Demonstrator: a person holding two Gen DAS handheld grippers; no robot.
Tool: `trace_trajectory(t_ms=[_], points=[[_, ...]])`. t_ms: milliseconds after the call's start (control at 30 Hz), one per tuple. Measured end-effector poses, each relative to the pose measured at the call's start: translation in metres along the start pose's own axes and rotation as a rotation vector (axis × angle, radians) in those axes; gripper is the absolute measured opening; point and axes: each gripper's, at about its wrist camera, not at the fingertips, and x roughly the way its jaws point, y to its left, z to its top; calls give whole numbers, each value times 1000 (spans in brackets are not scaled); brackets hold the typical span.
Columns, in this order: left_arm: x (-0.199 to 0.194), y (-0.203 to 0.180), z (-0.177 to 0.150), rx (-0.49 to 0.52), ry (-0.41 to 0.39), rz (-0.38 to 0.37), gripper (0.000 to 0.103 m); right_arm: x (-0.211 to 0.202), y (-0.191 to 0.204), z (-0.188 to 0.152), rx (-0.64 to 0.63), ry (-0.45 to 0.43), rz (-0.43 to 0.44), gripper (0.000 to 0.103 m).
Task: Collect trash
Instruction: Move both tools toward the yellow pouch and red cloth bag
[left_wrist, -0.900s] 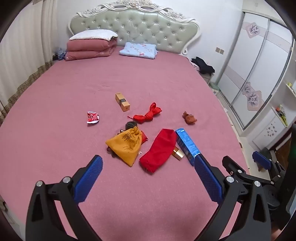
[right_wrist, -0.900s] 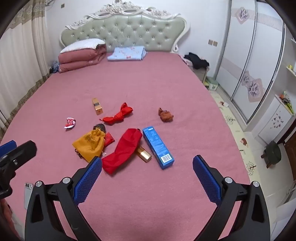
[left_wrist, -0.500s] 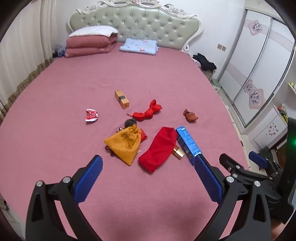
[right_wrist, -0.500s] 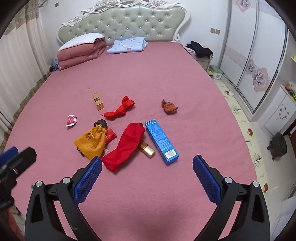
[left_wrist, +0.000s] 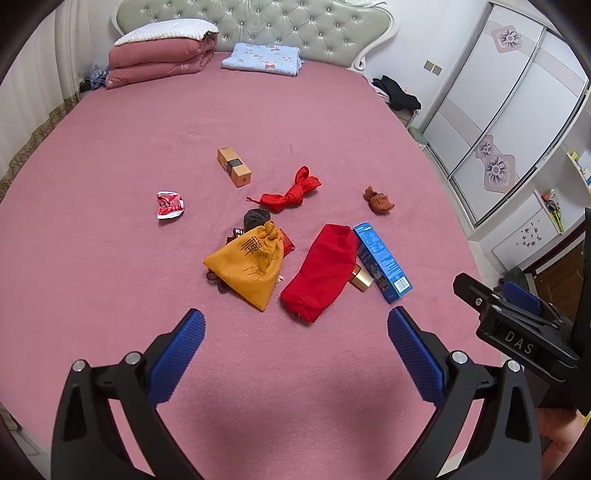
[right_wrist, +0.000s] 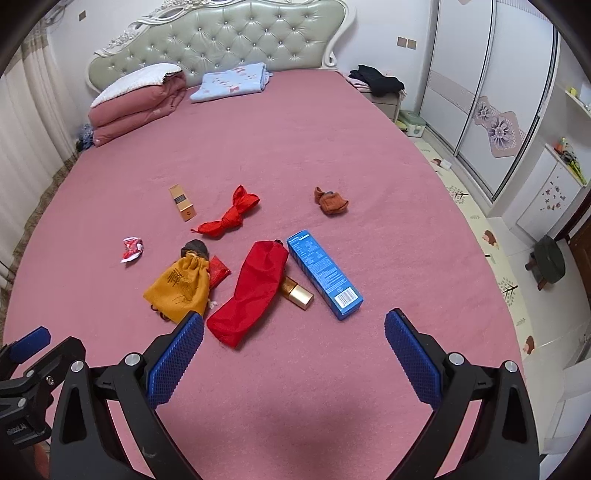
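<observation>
Litter lies mid-bed on the pink cover: a yellow drawstring pouch (left_wrist: 248, 271) (right_wrist: 181, 290), a red cloth pouch (left_wrist: 321, 271) (right_wrist: 253, 291), a blue carton (left_wrist: 382, 260) (right_wrist: 325, 273), a gold tube (right_wrist: 297, 293), a brown box (left_wrist: 233, 166) (right_wrist: 181, 202), a red crumpled wrapper (left_wrist: 169, 205) (right_wrist: 132, 249), a red bow (left_wrist: 290, 192) (right_wrist: 231, 218) and a brown cloth wad (left_wrist: 378, 199) (right_wrist: 330, 201). My left gripper (left_wrist: 295, 354) is open and empty, short of the pouches. My right gripper (right_wrist: 293, 354) is open and empty, short of the carton.
Folded pink quilt (left_wrist: 159, 55) and blue pillow (left_wrist: 262, 59) lie by the headboard. Wardrobe doors (right_wrist: 491, 92) stand to the right, with a dark stool (right_wrist: 550, 258) on the floor. The right gripper shows at the left wrist view's right edge (left_wrist: 517, 325).
Both grippers have moved forward and lower toward the litter, so the items look larger. Both stay open. Nothing on the bed has moved.
</observation>
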Motion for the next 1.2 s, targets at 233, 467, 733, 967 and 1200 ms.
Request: trace_trajectory(t_ms=[233, 467, 733, 967, 1200], points=[[13, -2, 6, 5, 18, 1, 99, 12, 7, 1, -46, 37, 11, 94], [24, -6, 10, -1, 42, 14, 99, 23, 3, 8, -60, 54, 41, 94], [36, -11, 14, 1, 63, 23, 99, 34, -3, 16, -58, 64, 51, 94], [47, -10, 18, 5, 90, 26, 99, 45, -4, 20, -51, 85, 60, 94], [56, -9, 22, 8, 106, 30, 99, 55, -3, 20, -47, 102, 67, 94]])
